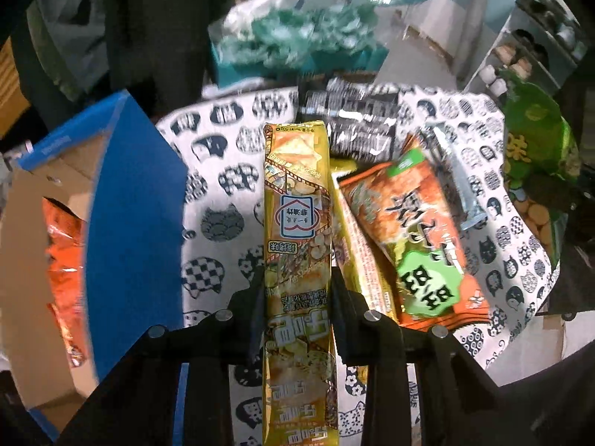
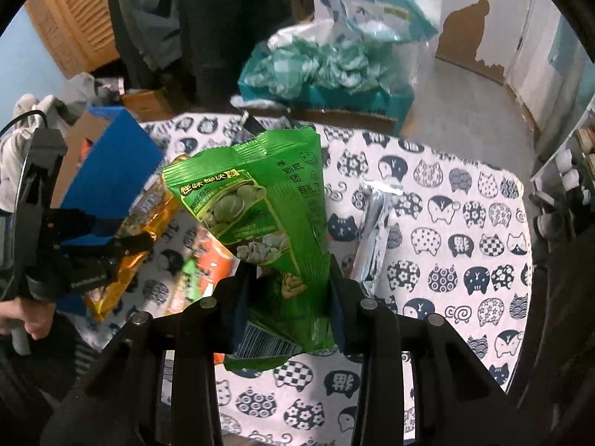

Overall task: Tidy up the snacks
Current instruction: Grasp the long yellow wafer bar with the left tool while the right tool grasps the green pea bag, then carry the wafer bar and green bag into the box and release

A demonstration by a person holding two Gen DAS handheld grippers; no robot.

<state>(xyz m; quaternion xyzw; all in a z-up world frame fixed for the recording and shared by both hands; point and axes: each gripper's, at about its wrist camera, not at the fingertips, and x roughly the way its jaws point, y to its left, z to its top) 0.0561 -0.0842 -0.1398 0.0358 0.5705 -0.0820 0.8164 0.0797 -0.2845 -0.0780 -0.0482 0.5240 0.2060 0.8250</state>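
My left gripper (image 1: pixel 296 278) is shut on a long yellow snack pack (image 1: pixel 297 223) and holds it above the cat-print tablecloth (image 1: pixel 215 186). It also shows in the right wrist view (image 2: pixel 130 245) with the yellow pack (image 2: pixel 148 219). My right gripper (image 2: pixel 290 264) is shut on a green snack bag (image 2: pixel 267 200), held above the table; the bag shows at the right in the left wrist view (image 1: pixel 535 148). An orange-and-green snack bag (image 1: pixel 412 238), a black pack (image 1: pixel 357 119) and a silver pack (image 1: pixel 453 174) lie on the cloth.
A blue cardboard box (image 1: pixel 126 200) stands open at the table's left with an orange bag (image 1: pixel 63 260) inside. A teal bag of wrapped items (image 2: pixel 327 63) sits behind the table. A shelf with cups (image 2: pixel 565 193) is at the right.
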